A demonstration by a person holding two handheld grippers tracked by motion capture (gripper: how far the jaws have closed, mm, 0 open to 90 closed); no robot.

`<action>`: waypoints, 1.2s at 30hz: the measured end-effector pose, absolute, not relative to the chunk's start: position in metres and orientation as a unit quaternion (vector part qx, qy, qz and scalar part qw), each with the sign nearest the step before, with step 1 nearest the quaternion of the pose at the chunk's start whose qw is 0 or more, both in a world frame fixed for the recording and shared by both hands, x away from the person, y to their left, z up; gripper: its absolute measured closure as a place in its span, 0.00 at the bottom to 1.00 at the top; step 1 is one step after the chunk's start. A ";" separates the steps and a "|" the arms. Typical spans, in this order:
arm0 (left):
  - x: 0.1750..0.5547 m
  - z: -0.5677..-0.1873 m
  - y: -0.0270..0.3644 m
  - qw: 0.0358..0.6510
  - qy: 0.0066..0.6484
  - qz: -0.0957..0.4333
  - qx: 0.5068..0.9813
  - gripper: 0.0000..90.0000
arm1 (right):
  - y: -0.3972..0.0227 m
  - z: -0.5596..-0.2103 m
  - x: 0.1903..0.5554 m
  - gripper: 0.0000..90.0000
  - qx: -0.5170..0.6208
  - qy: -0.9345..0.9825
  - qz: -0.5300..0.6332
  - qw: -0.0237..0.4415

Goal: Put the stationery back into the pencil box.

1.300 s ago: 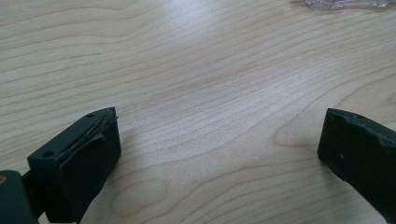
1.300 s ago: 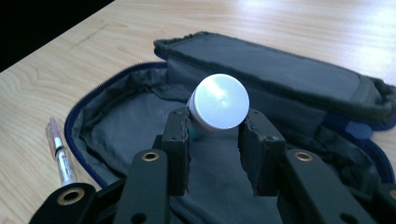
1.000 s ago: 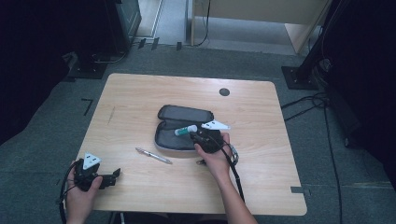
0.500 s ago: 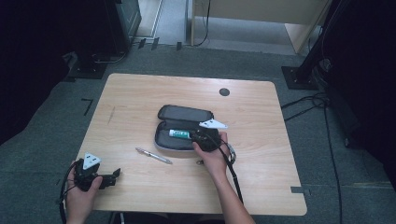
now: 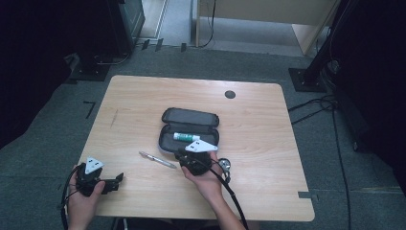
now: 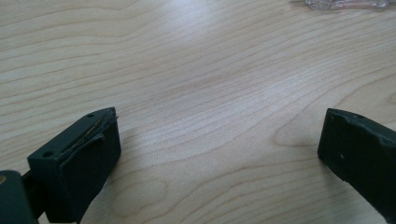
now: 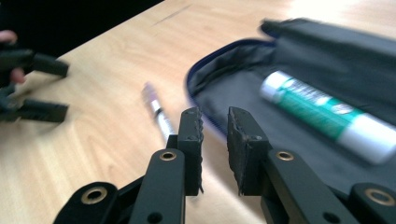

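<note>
Right gripper (image 5: 181,156) sits at the near edge of the open case (image 5: 189,117), mid-table, w/ the person's right hand (image 5: 206,178) behind it. In the right gripper view its jaws (image 7: 214,122) stand narrow, a slim gap btwn the pads, nothing in that gap; they have just been closing. Tips hang just over the table (image 5: 268,143) beside the case's (image 7: 299,56) near rim, not touching it as far as I can tell.

Case lies flat, unzipped, lid folded back away from the person. Inside the near half: a glue stick (image 5: 186,137), white w/ green label, lying on its side along the case. Right gripper view shows the same stick (image 7: 327,114) resting on the dark lining, clear of the jaws, off to their right.

Pen (image 5: 157,160) lies on bare wood just left of the case, apart from it, slanted. In the right gripper view the pen (image 7: 159,112) is just beyond the left jaw tip, near but not gripped.

Left gripper (image 5: 112,182) is at the near left corner of the table, held in the left hand (image 5: 84,201), well apart from pen and case. Left gripper view: jaws (image 6: 219,149) wide, only wood grain btwn them. It also shows far off in the right gripper view, at top left (image 7: 28,86).

Small dark round spot (image 5: 230,94) on the far part of the table.
</note>
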State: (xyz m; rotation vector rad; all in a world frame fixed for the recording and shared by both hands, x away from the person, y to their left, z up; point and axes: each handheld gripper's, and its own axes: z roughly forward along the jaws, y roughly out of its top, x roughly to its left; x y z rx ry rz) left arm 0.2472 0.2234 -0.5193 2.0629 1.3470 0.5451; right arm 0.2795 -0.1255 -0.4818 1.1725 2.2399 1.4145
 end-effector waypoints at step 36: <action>0.247 -0.519 0.223 0.304 0.509 0.206 0.778 0.00 | -0.076 -0.518 0.278 0.85 0.321 0.843 0.403 0.154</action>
